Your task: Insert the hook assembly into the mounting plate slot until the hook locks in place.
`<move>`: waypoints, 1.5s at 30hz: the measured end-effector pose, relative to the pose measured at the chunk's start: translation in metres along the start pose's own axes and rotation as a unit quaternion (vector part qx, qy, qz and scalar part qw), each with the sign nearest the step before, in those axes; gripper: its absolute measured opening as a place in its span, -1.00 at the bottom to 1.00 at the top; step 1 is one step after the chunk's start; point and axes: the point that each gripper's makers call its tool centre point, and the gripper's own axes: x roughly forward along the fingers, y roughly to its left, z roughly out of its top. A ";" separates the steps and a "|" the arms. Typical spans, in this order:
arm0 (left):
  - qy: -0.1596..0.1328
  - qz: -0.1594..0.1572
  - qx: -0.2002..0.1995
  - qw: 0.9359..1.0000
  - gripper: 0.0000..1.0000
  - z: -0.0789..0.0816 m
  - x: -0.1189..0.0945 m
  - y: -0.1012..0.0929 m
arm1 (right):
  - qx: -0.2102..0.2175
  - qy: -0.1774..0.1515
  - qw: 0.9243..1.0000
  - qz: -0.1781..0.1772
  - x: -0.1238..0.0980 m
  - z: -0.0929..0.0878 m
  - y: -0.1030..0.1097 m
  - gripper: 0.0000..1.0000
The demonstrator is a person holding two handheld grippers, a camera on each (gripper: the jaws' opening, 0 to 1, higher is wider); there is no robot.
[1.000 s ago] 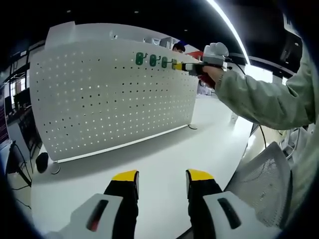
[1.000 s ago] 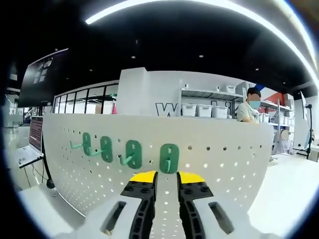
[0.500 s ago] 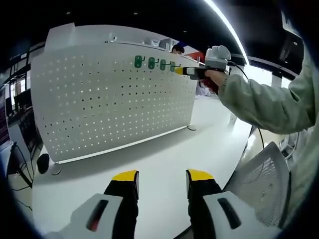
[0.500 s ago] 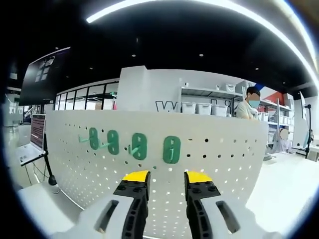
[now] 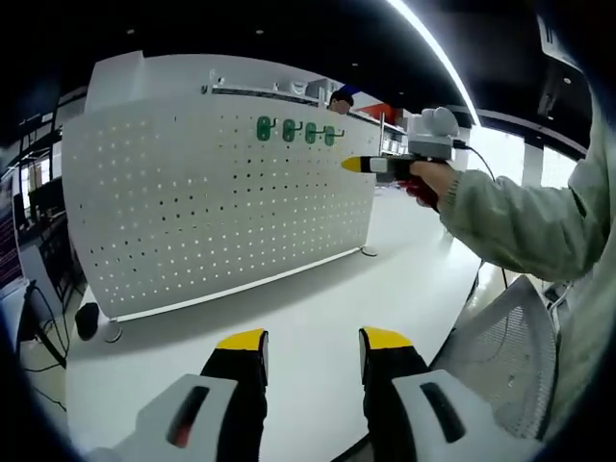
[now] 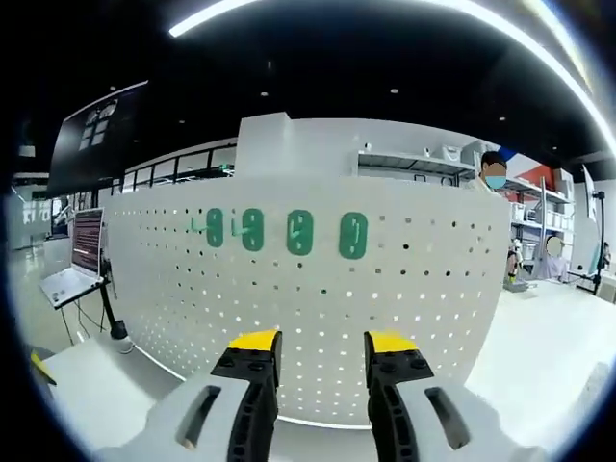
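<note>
A white table [image 5: 318, 308] carries the scene from where I sit at the controls, its top bare around a tall white perforated mounting plate [image 5: 192, 212] that stands upright on small feet. In the right gripper view the same mounting plate [image 6: 318, 308] faces me square on, with shelving, storage boxes and two people behind it at the right.

Along the plate's top row I count four green hooks [image 5: 295, 131] side by side; in the right gripper view the four green hooks [image 6: 289, 232] hang in a line above my jaws, the rightmost set a little apart from the other three. All four sit against the plate, though I cannot tell from here whether the last one is locked.

My right gripper [image 5: 352, 165] shows in the left gripper view, held in a sleeved hand [image 5: 428, 178] clear of the plate, below and to the right of the hooks. In its own view the right gripper [image 6: 317, 341] has its yellow-tipped jaws spread, with nothing between them.

My left gripper [image 5: 314, 339] hovers low over the table, well apart from the plate, jaws likewise spread and empty.
</note>
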 end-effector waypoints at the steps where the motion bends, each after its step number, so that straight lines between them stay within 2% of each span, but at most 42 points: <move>1: -0.001 0.001 0.001 1.000 -0.21 0.000 -0.001 -0.001 | 0.001 0.001 1.000 0.002 -0.005 -0.003 0.003 -0.32; 13: -0.011 0.006 0.008 1.000 -0.21 0.003 -0.010 -0.008 | 0.006 0.034 0.998 0.051 -0.047 -0.036 0.043 -0.30; 23: -0.014 0.008 0.010 1.000 -0.21 -0.002 -0.014 -0.016 | 0.012 0.064 0.994 0.090 -0.092 -0.064 0.071 -0.27; 35: -0.013 0.005 0.019 1.000 -0.22 -0.010 -0.009 -0.032 | 0.018 0.074 0.991 0.108 -0.137 -0.073 0.079 -0.17; 40: -0.022 0.007 0.028 0.999 -0.21 -0.006 -0.009 -0.037 | 0.016 0.064 0.991 0.116 -0.151 -0.070 0.084 -0.11; 45: -0.033 0.016 0.036 0.999 -0.22 -0.005 -0.009 -0.037 | 0.007 0.038 0.992 0.122 -0.164 -0.066 0.090 -0.06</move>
